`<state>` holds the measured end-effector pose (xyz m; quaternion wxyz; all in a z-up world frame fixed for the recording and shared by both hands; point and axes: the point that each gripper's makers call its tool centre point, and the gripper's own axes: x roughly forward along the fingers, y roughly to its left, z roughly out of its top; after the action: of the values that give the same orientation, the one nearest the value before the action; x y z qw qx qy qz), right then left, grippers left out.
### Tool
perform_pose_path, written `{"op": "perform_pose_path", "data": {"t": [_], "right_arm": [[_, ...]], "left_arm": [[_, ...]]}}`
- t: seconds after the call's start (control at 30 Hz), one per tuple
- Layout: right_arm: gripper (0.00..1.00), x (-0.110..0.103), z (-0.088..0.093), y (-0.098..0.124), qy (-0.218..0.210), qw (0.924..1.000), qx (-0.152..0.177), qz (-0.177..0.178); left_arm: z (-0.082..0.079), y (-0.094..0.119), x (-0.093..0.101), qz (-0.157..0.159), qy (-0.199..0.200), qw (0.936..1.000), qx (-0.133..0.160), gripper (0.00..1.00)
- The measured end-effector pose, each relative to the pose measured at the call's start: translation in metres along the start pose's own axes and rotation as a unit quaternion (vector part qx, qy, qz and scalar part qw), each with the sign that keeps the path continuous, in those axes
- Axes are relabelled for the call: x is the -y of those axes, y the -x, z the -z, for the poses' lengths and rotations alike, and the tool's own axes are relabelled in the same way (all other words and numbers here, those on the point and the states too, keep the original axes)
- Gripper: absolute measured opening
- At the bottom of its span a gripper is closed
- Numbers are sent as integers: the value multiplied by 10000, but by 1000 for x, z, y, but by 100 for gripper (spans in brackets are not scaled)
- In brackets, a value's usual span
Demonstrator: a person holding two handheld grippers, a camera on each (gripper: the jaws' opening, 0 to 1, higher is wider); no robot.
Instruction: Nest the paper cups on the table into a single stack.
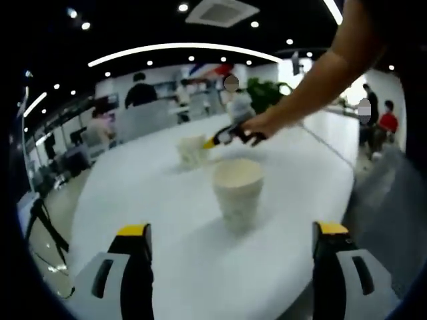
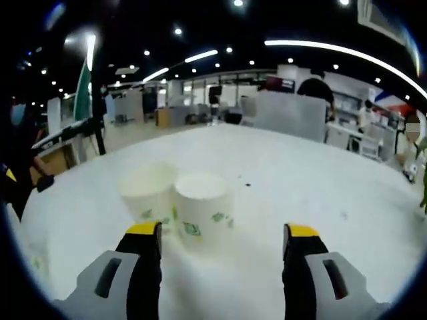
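A white paper cup [image 1: 237, 192] stands upright on the white table [image 1: 153, 200], just ahead of my left gripper [image 1: 232, 230], whose jaws are open with nothing between them. Farther back stands another white cup [image 1: 192, 151]. The right gripper [image 1: 220, 140], held in a person's hand [image 1: 260, 125], reaches it from the right. In the right gripper view, two cups with green print, one [image 2: 150, 190] on the left and one [image 2: 202, 203] beside it, stand touching. They are just ahead of my right gripper [image 2: 223, 230], nearer its left jaw. That gripper is open and holds nothing.
The table's edge [image 1: 347, 190] curves off to the right, with floor beyond. Several people and desks fill the office behind, and a green plant [image 1: 267, 93] stands at the back. A dark sleeve [image 2: 23, 173] shows at the left of the right gripper view.
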<state>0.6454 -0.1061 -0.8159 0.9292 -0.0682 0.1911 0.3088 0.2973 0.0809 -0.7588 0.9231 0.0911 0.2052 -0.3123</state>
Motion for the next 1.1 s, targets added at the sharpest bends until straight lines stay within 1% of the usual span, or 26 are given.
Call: {"op": "perform_pose_path", "data": {"t": [0.13, 0.2, 0.23, 0.27, 0.3, 0.33, 0.37, 0.4, 0.5, 0.67, 0.77, 0.87, 0.9, 1.03, 1.1], "right_arm": [[65, -6, 5, -13, -10, 10000, -76, -8], [63, -11, 6, -19, 3, 10000, -82, -33], [59, -14, 7, -22, -19, 9999, -74, -76], [53, -15, 10, -23, 7, 9999, -119, -85], [49, -15, 12, -25, 82, 9997, -211, -63], [47, -15, 12, -26, 93, 9997, -209, -78], [41, -14, 11, -27, 86, 9997, -199, -102], [38, -15, 12, -26, -8, 9996, -247, -140], [37, -11, 12, -23, -22, 9997, -245, -37], [37, -14, 15, -14, -22, 9996, -288, -63], [37, -14, 14, -7, -109, 9993, -365, -52], [36, -17, 5, 0, -292, 9989, -359, -106], [36, -19, 0, 3, -387, 9986, -334, -146], [36, -19, -18, 15, -412, 9987, -264, -129], [36, -16, -30, 22, -357, 9991, -210, -106]], "left_arm": [[-2, 2, -10, -149, 278, 9995, 86, 99], [-1, 2, -10, -191, 295, 9994, 55, 99], [-1, 1, -8, -177, 315, 9993, 29, 99], [-1, 1, -7, -160, 295, 9994, 22, 99], [-1, 1, -7, -156, 253, 9996, 26, 99], [-2, 1, -6, -151, 231, 9996, 26, 99], [-1, 1, -6, -132, 234, 9996, 22, 99], [-1, 1, -6, -122, 240, 9996, 18, 99], [-2, 1, -7, -145, 263, 9995, 28, 99], [-3, 2, -8, -183, 325, 9993, 64, 99], [-4, 2, -9, -182, 316, 9993, 84, 99], [-5, 3, -9, -185, 316, 9993, 100, 99], [-5, 3, -9, -186, 308, 9993, 110, 99], [-5, 4, -8, -195, 283, 9994, 92, 99], [-5, 4, -8, -184, 270, 9994, 106, 99]]}}
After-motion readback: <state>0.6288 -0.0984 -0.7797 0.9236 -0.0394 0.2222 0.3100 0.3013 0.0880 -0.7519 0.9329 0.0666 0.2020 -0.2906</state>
